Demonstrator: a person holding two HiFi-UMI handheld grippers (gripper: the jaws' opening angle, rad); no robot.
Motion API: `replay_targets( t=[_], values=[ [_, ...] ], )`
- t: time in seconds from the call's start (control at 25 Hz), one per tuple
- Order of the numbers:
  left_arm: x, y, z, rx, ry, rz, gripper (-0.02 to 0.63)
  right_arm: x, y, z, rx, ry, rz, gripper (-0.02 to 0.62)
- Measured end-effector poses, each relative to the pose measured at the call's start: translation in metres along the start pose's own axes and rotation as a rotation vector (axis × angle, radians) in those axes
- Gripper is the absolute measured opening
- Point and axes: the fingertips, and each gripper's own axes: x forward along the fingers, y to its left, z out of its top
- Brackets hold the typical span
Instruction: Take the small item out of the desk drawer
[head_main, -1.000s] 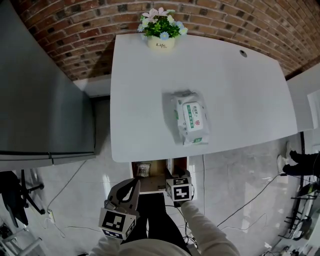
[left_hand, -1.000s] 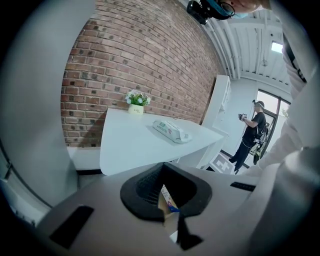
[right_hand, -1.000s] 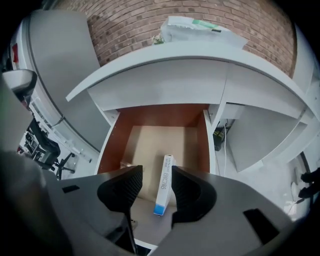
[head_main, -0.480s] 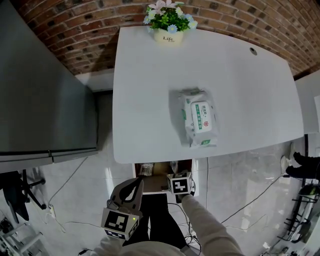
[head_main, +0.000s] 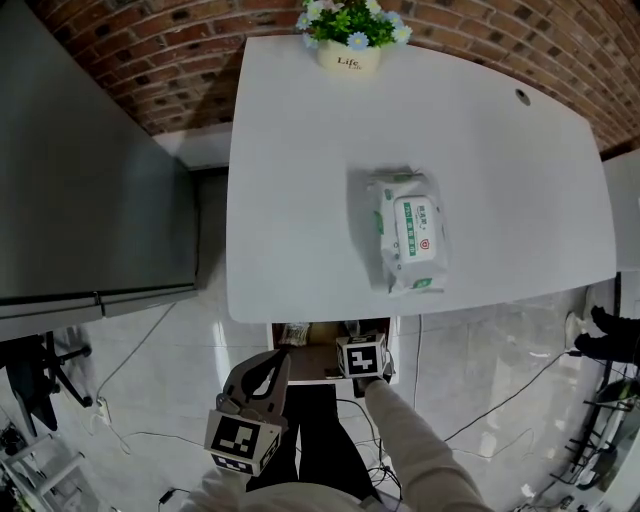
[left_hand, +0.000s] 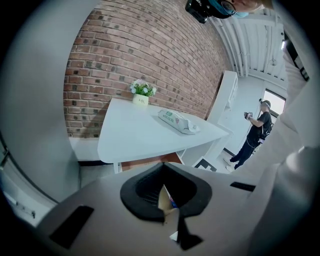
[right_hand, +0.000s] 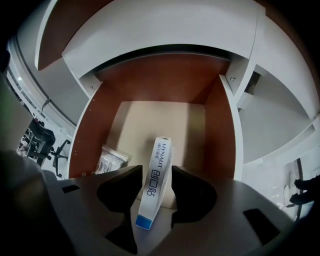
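Right gripper (right_hand: 154, 176) jaws clamp box (right_hand: 154, 187) inside drawer (right_hand: 221, 131); left gripper (left_hand: 162, 171) jaws closed, pinching thin card (left_hand: 164, 199).

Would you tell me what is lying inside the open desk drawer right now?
A slim white box stands on edge, clamped between the right tool jaws, and a small clear bag lies left of it on the drawer floor. The tool's body covers the drawer's near part.
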Motion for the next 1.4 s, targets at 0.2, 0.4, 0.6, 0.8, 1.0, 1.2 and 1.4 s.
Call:
replay_targets(
  t=[0.2,0.4,0.6,0.8,1.0,1.2,1.4],
  values=[
    [0.002,0.003,-0.008,-0.015,0.013,0.01,0.017,0.009,-0.001,0.002,-0.014,0.003,0.007,0.198],
    [0.003,0.004,-0.01,-0.023,0.013,0.019,0.017,0.015,-0.004,0.002,-0.028,0.028,-0.01,0.156],
    [0.002,0.005,-0.009,-0.025,0.01,0.024,0.017,0.015,-0.013,-0.002,0.006,0.041,-0.052,0.101],
    [-0.002,0.008,-0.009,-0.026,0.007,0.032,0.017,0.013,-0.012,-0.006,0.003,0.062,-0.045,0.094],
    [-0.007,0.009,-0.007,-0.026,-0.004,0.031,0.017,-0.004,-0.002,0.001,-0.012,0.018,-0.027,0.092],
    [-0.011,0.007,-0.004,-0.009,-0.015,0.02,0.017,-0.023,0.002,-0.005,0.036,-0.014,-0.042,0.092],
    [-0.017,0.007,0.0,0.009,-0.027,0.006,0.017,-0.046,0.015,-0.001,0.055,-0.075,-0.016,0.092]
  ],
)
